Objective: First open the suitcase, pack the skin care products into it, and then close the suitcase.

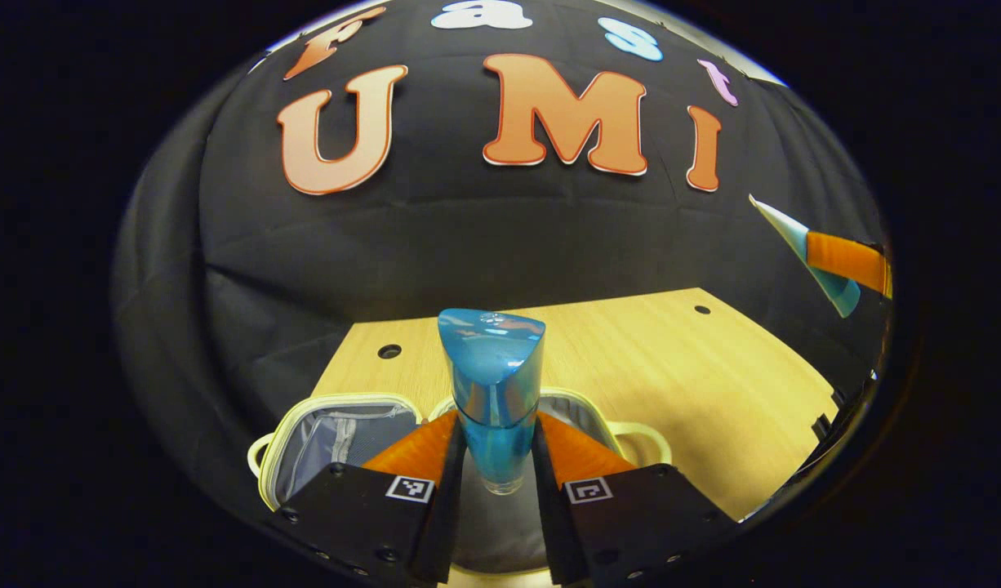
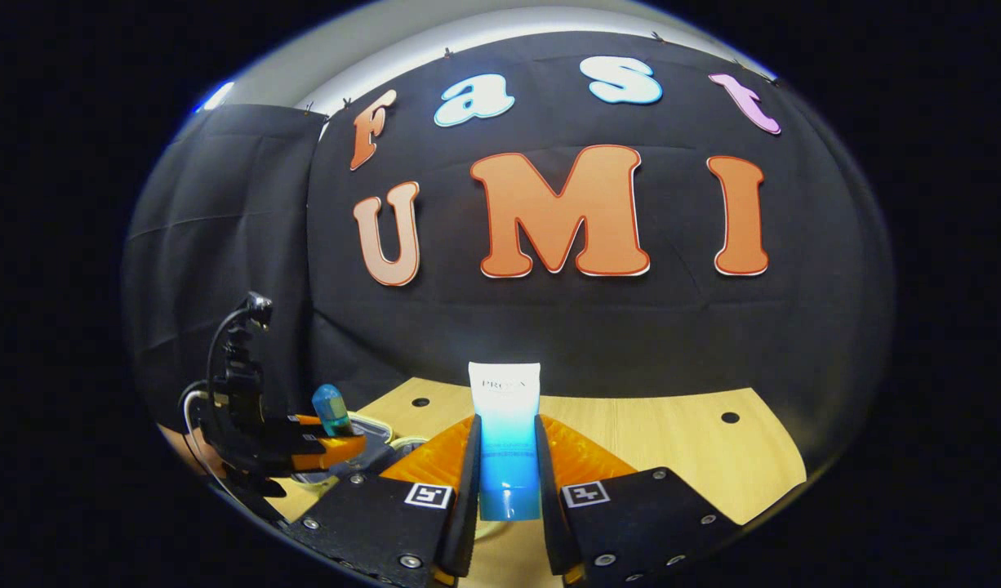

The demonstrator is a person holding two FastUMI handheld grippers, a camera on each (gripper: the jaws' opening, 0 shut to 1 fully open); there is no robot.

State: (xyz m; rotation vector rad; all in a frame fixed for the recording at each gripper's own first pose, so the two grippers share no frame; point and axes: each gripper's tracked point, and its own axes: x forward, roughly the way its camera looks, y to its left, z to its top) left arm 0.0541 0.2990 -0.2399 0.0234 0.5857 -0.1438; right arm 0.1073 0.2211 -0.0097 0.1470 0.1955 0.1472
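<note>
A: What is the biggest thing, and why does it lie as it does?

B: The counter (image 1: pixel 680 367) carries all. On it, near its far left corner, the suitcase (image 1: pixel 337 437) lies open, with the grey lining up. It seems it stays flat and open so that the products can go straight down into it.

A: How many suitcases does one count?

B: One, with two halves side by side. The left half is plainly in sight; most of the right half is hidden behind the left claw.

A: What does the left claw (image 1: pixel 496 457) hold?

B: A blue bottle (image 1: pixel 492 384). Both fingers press on its lower body, so the wide cap stands up above them. The bottle hangs upright over the suitcase, about at the seam between the halves. Probably the low grip keeps it steady for lowering.

A: And the right claw (image 2: pixel 507 478)?

B: It clamps a tube (image 2: pixel 506 425), white at the top and blue lower down, with the cap pointing down. The fingers press on the blue part from both sides. This tube is above the counter, to the right of the suitcase, not yet over it.

A: So, how many products are there?

B: Two: one bottle and one tube, each in its own claw. In the right gripper view, the left claw stands far at the left with the bottle in it. Whether a product already lies inside the suitcase, one cannot tell.
</note>
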